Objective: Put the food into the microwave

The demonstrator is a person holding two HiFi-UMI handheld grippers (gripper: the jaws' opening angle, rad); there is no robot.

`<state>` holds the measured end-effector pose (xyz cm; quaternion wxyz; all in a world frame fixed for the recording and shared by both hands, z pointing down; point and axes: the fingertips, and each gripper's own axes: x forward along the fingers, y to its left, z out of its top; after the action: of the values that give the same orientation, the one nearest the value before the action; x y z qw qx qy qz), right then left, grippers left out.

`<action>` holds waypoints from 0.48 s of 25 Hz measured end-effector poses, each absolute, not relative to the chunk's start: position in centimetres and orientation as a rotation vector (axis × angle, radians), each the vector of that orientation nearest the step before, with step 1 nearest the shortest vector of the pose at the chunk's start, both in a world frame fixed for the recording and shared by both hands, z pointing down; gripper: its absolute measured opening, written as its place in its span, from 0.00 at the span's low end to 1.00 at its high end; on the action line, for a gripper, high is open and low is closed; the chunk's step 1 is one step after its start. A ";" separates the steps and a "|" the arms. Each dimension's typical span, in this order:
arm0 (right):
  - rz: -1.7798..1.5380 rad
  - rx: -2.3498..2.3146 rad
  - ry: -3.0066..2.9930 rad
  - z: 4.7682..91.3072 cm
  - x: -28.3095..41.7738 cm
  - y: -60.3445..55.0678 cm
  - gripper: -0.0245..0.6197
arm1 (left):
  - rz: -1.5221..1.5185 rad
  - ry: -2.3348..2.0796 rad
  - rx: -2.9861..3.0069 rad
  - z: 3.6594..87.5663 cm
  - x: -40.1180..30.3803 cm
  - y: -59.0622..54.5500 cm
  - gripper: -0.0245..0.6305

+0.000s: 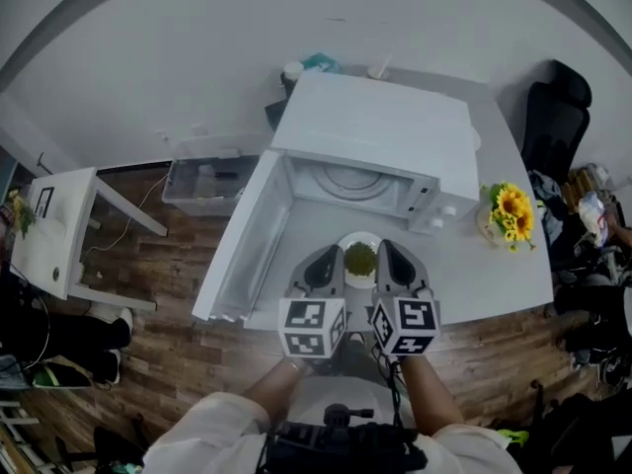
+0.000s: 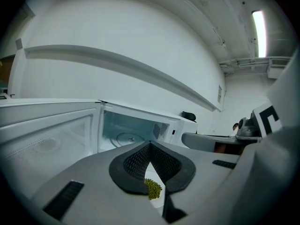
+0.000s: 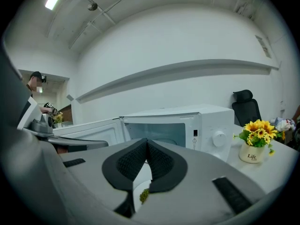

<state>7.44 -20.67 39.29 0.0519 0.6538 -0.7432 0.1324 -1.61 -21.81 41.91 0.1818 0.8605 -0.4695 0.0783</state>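
Note:
A white plate (image 1: 360, 240) of green food (image 1: 359, 259) hangs just in front of the open microwave (image 1: 380, 131), whose door (image 1: 242, 245) is swung out to the left. My left gripper (image 1: 332, 263) is shut on the plate's left rim and my right gripper (image 1: 387, 258) is shut on its right rim. In the left gripper view the pads (image 2: 140, 161) meet above the plate (image 2: 153, 175) and the food (image 2: 153, 188), with the cavity's glass turntable (image 2: 127, 138) ahead. The right gripper view shows the same past its jaws (image 3: 146, 146): plate (image 3: 143, 177), food (image 3: 144, 196), microwave (image 3: 187, 125).
A vase of sunflowers (image 1: 507, 211) stands on the white table (image 1: 513, 284) right of the microwave. A black chair (image 1: 555, 117) is behind it. On the wooden floor to the left are a clear plastic bin (image 1: 202, 181) and a white side table (image 1: 54, 230).

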 end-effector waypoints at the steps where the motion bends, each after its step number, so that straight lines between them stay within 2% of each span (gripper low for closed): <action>1: 0.410 1.981 -2.260 39.5 7.4 -20.7 0.07 | 0.225 -1.325 2.424 42.1 -1.5 -21.8 0.05; 12: 0.528 1.926 -2.214 43.9 9.4 -21.3 0.08 | 0.353 -1.219 2.375 46.4 0.8 -21.9 0.06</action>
<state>9.38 -21.26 43.90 0.0798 0.6439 -0.7402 0.1764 0.78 -21.94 46.39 0.2223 0.8599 -0.4414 0.1276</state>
